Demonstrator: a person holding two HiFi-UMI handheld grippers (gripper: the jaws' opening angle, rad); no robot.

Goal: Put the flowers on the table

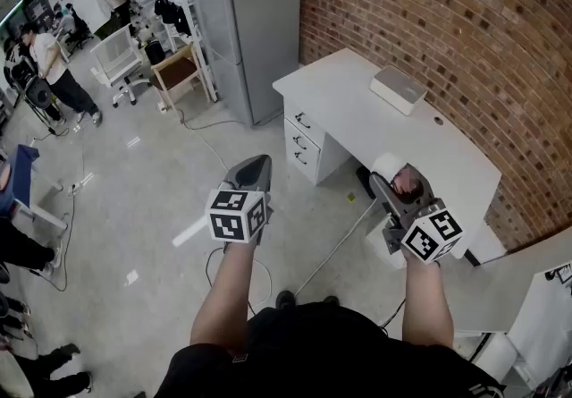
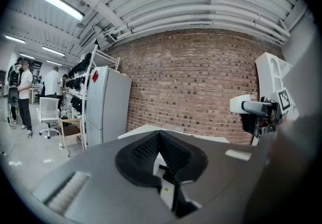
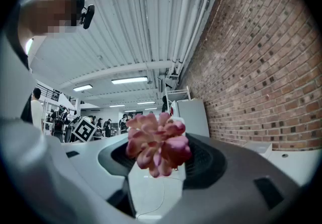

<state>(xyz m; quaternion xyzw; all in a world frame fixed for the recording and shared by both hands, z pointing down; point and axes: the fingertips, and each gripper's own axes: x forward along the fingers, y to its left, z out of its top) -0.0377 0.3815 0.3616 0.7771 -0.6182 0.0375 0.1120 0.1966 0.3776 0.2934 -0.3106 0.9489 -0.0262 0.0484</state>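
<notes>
A pink flower (image 1: 409, 180) sticks up between the jaws of my right gripper (image 1: 404, 185), which is shut on it; in the right gripper view the flower (image 3: 158, 143) fills the gap between the dark pads. My right gripper hangs over the floor just in front of the white table (image 1: 357, 105), which stands against the brick wall. My left gripper (image 1: 256, 162) is held out over the floor, left of the table. Its jaws are shut, pad against pad, with nothing between them, as the left gripper (image 2: 160, 136) shows in its own view. The table (image 2: 151, 128) lies ahead of it.
A flat grey box (image 1: 399, 88) lies on the table near the wall. A tall grey cabinet (image 1: 255, 21) stands left of the table. A white roll (image 1: 386, 164) sits under the table. Cables (image 1: 335, 249) run over the floor. Several people (image 1: 54, 65) stand far left.
</notes>
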